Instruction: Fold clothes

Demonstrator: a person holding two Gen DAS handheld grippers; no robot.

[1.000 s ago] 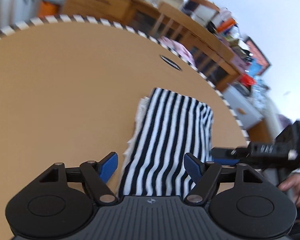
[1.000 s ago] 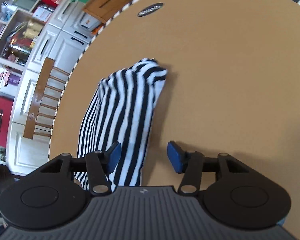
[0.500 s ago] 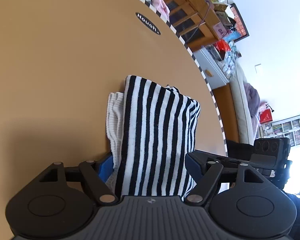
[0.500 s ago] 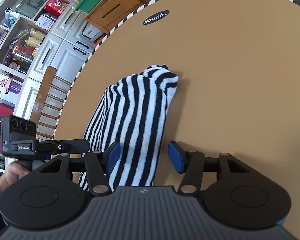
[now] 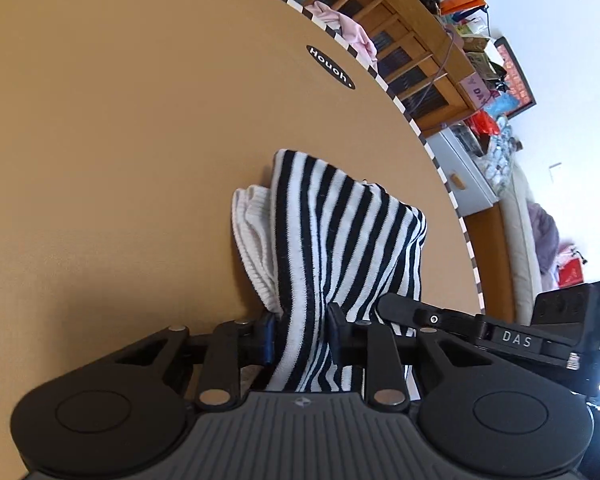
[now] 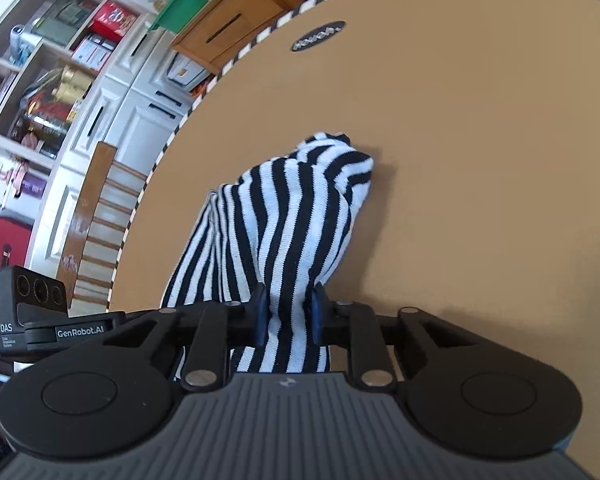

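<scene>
Surroundings: cluttered shelves, white cabinets and a wooden chair (image 6: 100, 216) ring a round tan tabletop (image 5: 140, 120) with a black-and-white checked rim.

Garment: I see one black-and-white striped knit top (image 5: 340, 232) lying as a narrow folded strip near the tabletop's edge, its white ribbed hem (image 5: 252, 240) peeking out along one side.

Left gripper (image 5: 300, 336): a second ago its jaws stood wide either side of the strip; now they are closing, with striped cloth bunched between the blue pads.

Right gripper (image 6: 287, 316): same story, jaws closing narrow on the near end, fabric pinched and rising into a ridge between them (its black body also shows at the right of the left view).

Change: both hands have gone from straddling the cloth to gripping it, side by side on the near end.

Meaning: I judge the near end is secured for the next fold, likely carrying it over toward the far end.

Risk: the bunched layers could slip unevenly once lifted.
</scene>
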